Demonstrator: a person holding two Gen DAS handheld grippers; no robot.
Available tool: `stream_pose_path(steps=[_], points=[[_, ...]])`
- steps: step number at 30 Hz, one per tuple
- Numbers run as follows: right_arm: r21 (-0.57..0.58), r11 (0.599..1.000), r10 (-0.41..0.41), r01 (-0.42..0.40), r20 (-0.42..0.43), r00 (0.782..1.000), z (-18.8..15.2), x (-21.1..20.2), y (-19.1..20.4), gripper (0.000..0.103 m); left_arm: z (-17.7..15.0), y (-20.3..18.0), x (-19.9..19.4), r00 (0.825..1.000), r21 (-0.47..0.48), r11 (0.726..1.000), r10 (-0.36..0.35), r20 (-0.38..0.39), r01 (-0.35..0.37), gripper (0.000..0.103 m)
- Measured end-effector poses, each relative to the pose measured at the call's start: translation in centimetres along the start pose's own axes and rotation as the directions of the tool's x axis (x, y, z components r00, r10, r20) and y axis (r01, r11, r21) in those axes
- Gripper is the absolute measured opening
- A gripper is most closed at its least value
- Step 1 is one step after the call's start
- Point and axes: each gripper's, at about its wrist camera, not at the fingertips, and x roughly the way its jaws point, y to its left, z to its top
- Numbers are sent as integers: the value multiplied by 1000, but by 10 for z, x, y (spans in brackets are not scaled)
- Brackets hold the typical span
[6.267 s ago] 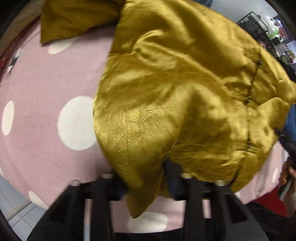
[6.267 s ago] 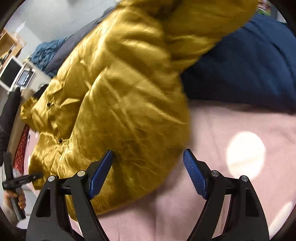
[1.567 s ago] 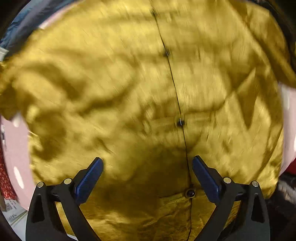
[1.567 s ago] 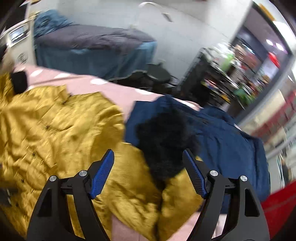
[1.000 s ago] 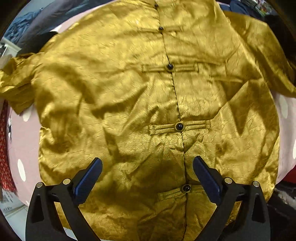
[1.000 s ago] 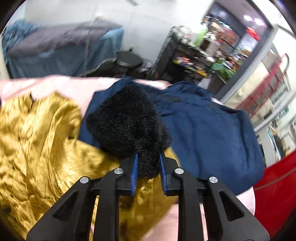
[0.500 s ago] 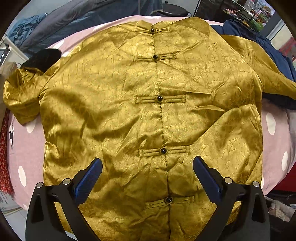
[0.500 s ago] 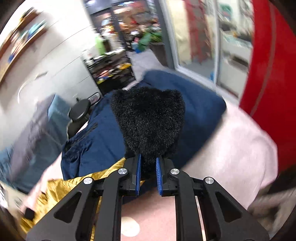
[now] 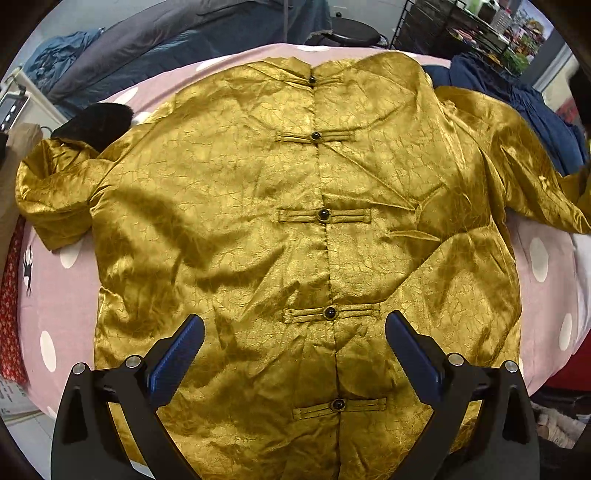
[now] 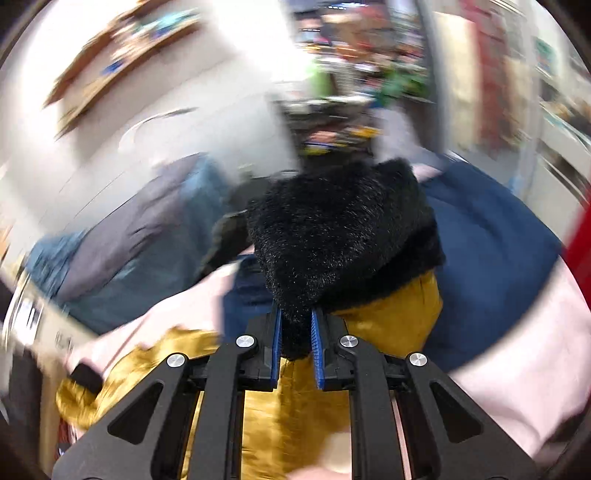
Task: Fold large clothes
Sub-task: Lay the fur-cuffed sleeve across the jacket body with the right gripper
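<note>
A gold satin jacket (image 9: 240, 206) lies flat, front up and buttoned down the middle, on a pink cover with white dots (image 9: 62, 291). Its left sleeve is folded short, with a black fur cuff (image 9: 98, 120) at the upper left. My left gripper (image 9: 294, 321) hovers open over the jacket's lower front, with nothing between its fingers. In the blurred right wrist view, my right gripper (image 10: 297, 314) is shut on the other sleeve's black fur cuff (image 10: 343, 236). That cuff is lifted, with the gold sleeve (image 10: 391, 314) hanging below it.
A navy blue garment (image 9: 535, 107) lies on the cover beyond the jacket's right sleeve, behind the held cuff (image 10: 498, 258). A grey and blue bed (image 9: 184, 33), a black stool (image 9: 351, 29) and a wire rack (image 9: 461, 26) stand behind. Red patterned cloth (image 9: 9, 295) hangs at the left edge.
My right gripper shut on the fur cuff and lifted it while its view swung round. The left gripper rose, still open, so more of the jacket shows.
</note>
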Motion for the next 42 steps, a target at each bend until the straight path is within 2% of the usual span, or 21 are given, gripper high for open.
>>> stream_pose_path(steps=[3, 5, 7, 10, 11, 13, 15, 17, 20, 22, 23, 24, 26, 28, 30, 32, 36, 37, 39, 40, 42], points=[[-174, 978, 115, -115, -6, 993, 1, 10, 81, 14, -2, 15, -9, 1000, -61, 998, 8, 29, -6, 96], [-297, 934, 197, -198, -33, 980, -5, 17, 141, 14, -2, 26, -12, 999, -104, 994, 15, 45, -10, 96], [-414, 864, 281, -286, -75, 957, -15, 19, 199, 14, -3, 39, -16, 998, -158, 987, 31, 60, -22, 96], [-618, 694, 361, -370, -147, 921, -48, 19, 284, 14, -8, 62, -21, 994, -245, 968, 70, 83, -47, 96], [-666, 638, 372, -387, -173, 912, -64, 22, 310, 14, -10, 67, -22, 993, -265, 963, 77, 85, -52, 96], [-720, 560, 369, -410, -226, 902, -92, 31, 344, 14, -14, 81, -24, 991, -309, 949, 100, 87, -68, 96], [-782, 488, 335, -387, -242, 911, -128, 42, 370, 14, -20, 95, -25, 990, -343, 935, 121, 77, -88, 96], [-808, 444, 304, -388, -271, 913, -159, 54, 385, 14, -25, 106, -27, 988, -365, 925, 139, 72, -103, 96], [-821, 426, 233, -380, -306, 923, -191, 73, 397, 16, -34, 124, -25, 985, -400, 907, 162, 53, -128, 96], [-821, 423, 213, -383, -321, 923, -208, 74, 396, 29, -38, 136, -23, 985, -425, 894, 171, 37, -140, 96], [-823, 413, 207, -391, -333, 920, -215, 73, 397, 56, -40, 140, -22, 984, -434, 889, 173, 31, -143, 96], [-821, 396, 225, -410, -347, 911, -221, 67, 396, 77, -42, 145, -21, 984, -443, 885, 175, 26, -145, 96], [-817, 353, 291, -457, -368, 883, -227, 48, 389, 80, -43, 154, -19, 984, -457, 876, 179, 17, -151, 96], [-816, 331, 308, -473, -381, 872, -231, 37, 384, 80, -40, 159, -17, 984, -459, 875, 178, 16, -151, 96], [-811, 365, 290, -457, -368, 884, -221, 35, 370, 80, -33, 160, -17, 984, -451, 880, 176, 24, -146, 96], [-778, 445, 252, -445, -368, 895, -199, 44, 348, 80, -22, 156, -17, 983, -431, 892, 175, 46, -139, 96], [-652, 691, 101, -313, -341, 935, -139, 87, 288, 80, 3, 139, -15, 984, -379, 918, 161, 82, -118, 96], [-570, 782, 50, -253, -348, 936, -117, 104, 259, 80, 11, 132, -14, 984, -365, 924, 156, 92, -112, 96], [-393, 902, 2, -177, -406, 914, -89, 129, 211, 80, 20, 124, -12, 984, -342, 934, 144, 106, -100, 96], [-313, 938, -4, -151, -445, 896, -82, 139, 192, 80, 26, 120, -10, 983, -330, 939, 143, 113, -99, 96], [-89, 992, 28, -94, -558, 829, -70, 166, 142, 80, 37, 114, -6, 983, -306, 946, 146, 112, -105, 96]])
